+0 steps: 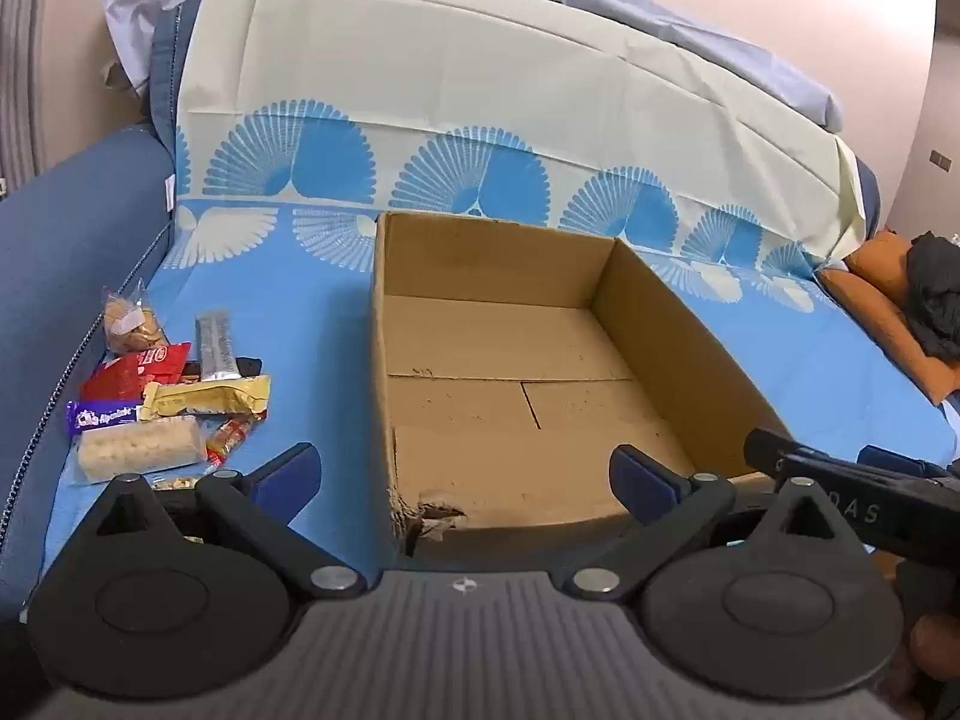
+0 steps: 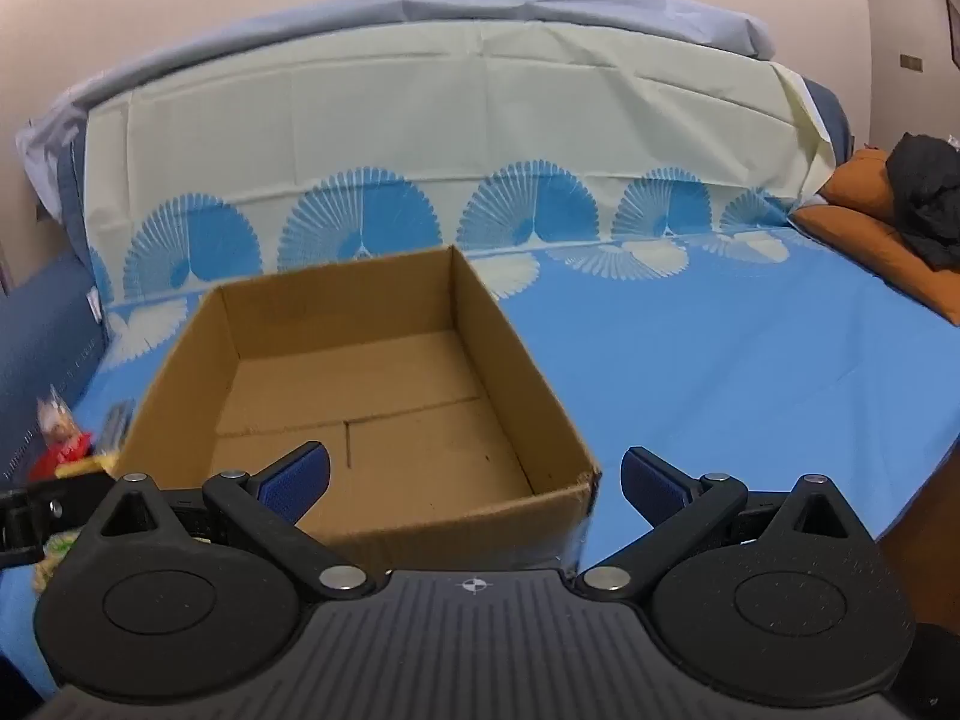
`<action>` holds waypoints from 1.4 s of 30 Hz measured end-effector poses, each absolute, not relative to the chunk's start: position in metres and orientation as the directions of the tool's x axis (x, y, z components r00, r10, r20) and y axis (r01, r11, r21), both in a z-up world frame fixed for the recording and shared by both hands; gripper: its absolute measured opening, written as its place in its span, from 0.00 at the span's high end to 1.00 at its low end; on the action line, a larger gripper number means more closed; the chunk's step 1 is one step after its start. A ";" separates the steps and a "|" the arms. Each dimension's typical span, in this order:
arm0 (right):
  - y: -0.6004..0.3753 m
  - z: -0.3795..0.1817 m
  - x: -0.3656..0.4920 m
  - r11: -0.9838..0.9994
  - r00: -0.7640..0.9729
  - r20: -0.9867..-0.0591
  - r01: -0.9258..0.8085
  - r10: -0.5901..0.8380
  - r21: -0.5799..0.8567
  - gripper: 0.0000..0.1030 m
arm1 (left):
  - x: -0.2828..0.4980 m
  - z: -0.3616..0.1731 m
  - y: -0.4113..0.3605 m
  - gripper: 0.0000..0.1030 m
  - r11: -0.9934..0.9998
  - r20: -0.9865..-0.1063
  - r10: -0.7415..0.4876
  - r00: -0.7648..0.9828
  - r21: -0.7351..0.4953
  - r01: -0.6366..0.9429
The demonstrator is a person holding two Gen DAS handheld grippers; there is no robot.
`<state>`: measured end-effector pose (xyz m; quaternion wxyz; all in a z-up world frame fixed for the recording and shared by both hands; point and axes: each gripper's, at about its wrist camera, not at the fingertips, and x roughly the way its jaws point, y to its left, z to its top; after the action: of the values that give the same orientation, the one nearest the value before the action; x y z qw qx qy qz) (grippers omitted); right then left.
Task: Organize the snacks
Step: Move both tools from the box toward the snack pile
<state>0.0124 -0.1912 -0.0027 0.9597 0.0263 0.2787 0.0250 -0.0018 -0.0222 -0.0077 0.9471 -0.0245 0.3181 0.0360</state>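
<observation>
One cardboard box (image 1: 510, 360), roughly eight snack packets (image 1: 174, 402), one orange cushion (image 1: 882, 300), two grippers.

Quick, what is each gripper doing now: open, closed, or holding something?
Left gripper: open, holding nothing, in front of the box.
Right gripper: open, holding nothing.

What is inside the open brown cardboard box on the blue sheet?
Nothing: the open brown cardboard box shows only its bare floor flaps and seams. The near corners sit behind the near wall and the blue-padded gripper fingers, so those stay unseen.
</observation>
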 end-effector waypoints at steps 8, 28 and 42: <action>-0.191 -0.013 0.014 0.999 0.807 -0.590 -0.037 0.025 -0.007 0.01 | -0.005 -0.013 -0.024 0.01 0.991 -0.556 0.020 0.831 -0.099 -0.090; -0.190 -0.010 0.011 0.999 0.808 -0.589 -0.032 0.018 -0.014 0.02 | -0.006 -0.010 -0.026 0.01 0.990 -0.584 -0.030 0.811 -0.129 -0.056; -0.191 -0.011 0.011 0.999 0.808 -0.588 -0.033 0.022 -0.007 0.05 | -0.008 -0.008 -0.027 0.04 0.988 -0.582 -0.067 0.811 -0.151 -0.027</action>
<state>0.0113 -0.1911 -0.0107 0.9509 -0.0084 0.3091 0.0144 -0.0080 -0.0273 -0.0077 0.9484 -0.0764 0.3075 -0.0105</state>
